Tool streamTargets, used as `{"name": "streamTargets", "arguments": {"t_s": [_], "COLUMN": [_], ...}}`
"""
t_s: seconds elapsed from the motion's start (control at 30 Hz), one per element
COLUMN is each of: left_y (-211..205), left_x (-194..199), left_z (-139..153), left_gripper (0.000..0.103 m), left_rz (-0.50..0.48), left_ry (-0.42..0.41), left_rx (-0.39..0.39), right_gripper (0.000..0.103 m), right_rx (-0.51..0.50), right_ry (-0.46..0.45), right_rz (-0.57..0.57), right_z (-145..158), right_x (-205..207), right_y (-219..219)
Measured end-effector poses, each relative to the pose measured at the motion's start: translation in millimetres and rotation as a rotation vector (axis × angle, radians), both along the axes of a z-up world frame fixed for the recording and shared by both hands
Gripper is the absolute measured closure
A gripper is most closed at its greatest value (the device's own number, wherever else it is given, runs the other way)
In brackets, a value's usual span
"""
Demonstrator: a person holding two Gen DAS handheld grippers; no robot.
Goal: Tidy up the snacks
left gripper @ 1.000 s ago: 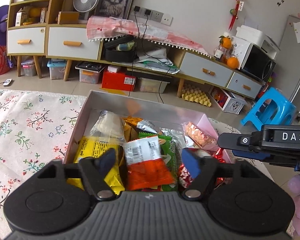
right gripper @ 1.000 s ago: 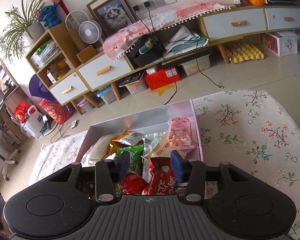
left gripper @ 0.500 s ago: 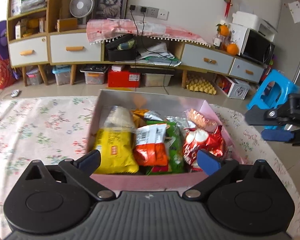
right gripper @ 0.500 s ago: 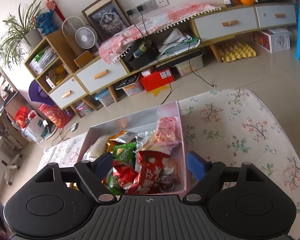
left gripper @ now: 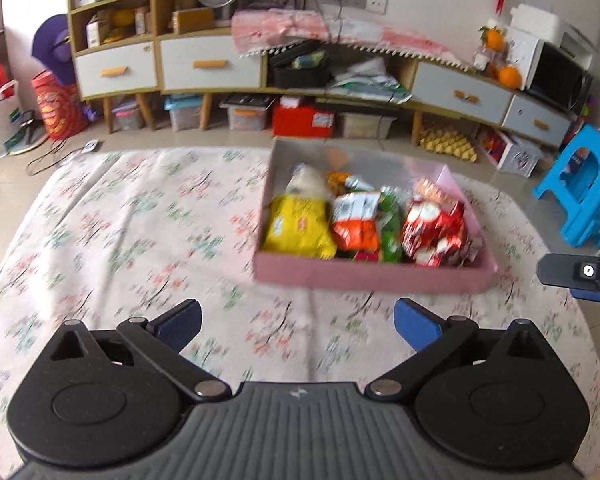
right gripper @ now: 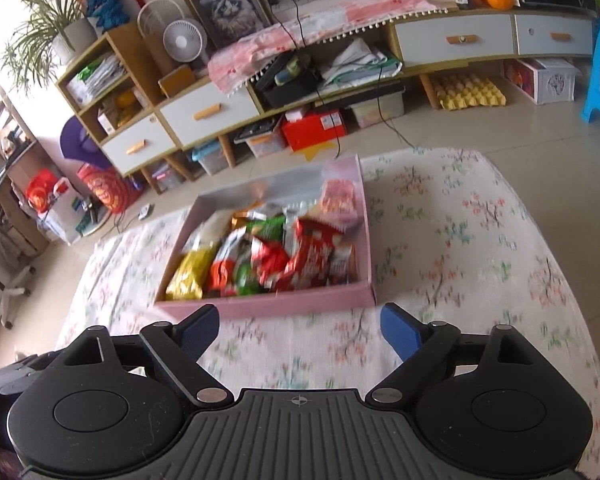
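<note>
While both grippers stand empty, left gripper (left gripper: 296,322) spread wide, right gripper (right gripper: 300,324) opening, the pink box (right gripper: 260,307) of snacks (right gripper: 276,256) lies at twelve o'clock of the right, nearer one.

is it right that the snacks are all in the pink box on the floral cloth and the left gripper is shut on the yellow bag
Not quite. The left gripper is open and holds nothing, as the left wrist view shows: only floral cloth lies between its fingers. The yellow bag lies in the pink box with the other snacks.
</note>
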State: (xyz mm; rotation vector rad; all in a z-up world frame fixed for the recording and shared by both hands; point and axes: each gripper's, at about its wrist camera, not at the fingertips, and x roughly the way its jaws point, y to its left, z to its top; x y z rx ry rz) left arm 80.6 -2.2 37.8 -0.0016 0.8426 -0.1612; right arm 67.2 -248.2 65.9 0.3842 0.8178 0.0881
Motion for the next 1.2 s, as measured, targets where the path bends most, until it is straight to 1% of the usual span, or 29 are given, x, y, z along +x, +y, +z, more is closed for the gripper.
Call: {"name": "streamTargets", "arguments": {"t_s": [0.13,0.33,0.43,0.53,0.73,1.2], "left_y": [2.9,2.7,9.3,13.6,10.3,4.9], "left_x": [-13.5,-30.0,-35.5,-38.2,-38.1,-44.6], "left_z": [-1.7,-1.9,-5.3,-8.9,-14.3,-15.4], "left_gripper": [0.0,0.0,0.0,0.0,0.0,0.0], "left_rz": [0.026,0.045,0.069,0.083,0.083,0.063], "left_ry": [0.038,0.024,0.026,0.041,0.061,0.072], "left_rx": [0.021,0.054,0.045,0.047,0.081,0.105], "right_gripper": [0.011,0.011,0.011,0.011,0.011,0.011], "right_rx": [-0.023,-0.087,-0.127,-0.159,-0.173,-0.185], "right_ry": [0.02,0.008,-0.003,0.008,0.007,0.02], "right_rz": [0.019,0.028,0.041,0.046,0.058,0.068], "right_z": [-2.9,-6.9,-12.7,-19.6,-22.9,-27.4], "right_x": [-15.5,-31.9,-36.8,-38.6,-35.1,-34.9], "right_y": [8.4,18.8,25.5,30.4,39.0,43.5]}}
